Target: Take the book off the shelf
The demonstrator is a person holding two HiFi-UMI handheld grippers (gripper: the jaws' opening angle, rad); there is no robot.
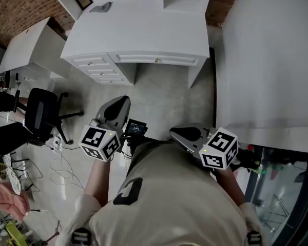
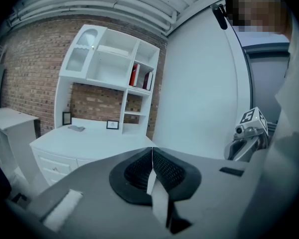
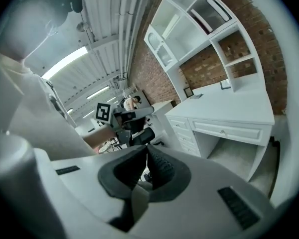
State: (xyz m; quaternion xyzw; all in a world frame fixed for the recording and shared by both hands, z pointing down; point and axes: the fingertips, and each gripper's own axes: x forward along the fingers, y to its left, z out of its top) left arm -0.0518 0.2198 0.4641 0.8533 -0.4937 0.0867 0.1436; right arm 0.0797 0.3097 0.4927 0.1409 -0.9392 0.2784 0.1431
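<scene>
Your left gripper [image 2: 152,157] is closed, its two dark pads meeting in a thin seam with nothing between them. Your right gripper [image 3: 146,157] is closed too, and empty. In the head view you hold both low in front of your body, marker cubes toward you. They are over the pale floor [image 1: 159,96] in front of the white surface [image 1: 143,29] and touch nothing.

The book [image 2: 134,76] is on the shelf [image 2: 109,63]. Its red spine stands upright in the narrow right-hand compartment of the white unit, which is set against the brick wall [image 2: 35,68]. Just beside it on its right are what look like darker volumes [image 2: 147,80], though they are too small to be sure of. The book is well apart from both grippers.

Below the shelf, two small picture frames [image 2: 112,125] stand near the back of the surface, and a flat grey object [image 2: 76,128] lies between them. A black office chair [image 1: 41,114] stands on the floor to your left, and a tall white panel [image 1: 267,60] rises to your right.
</scene>
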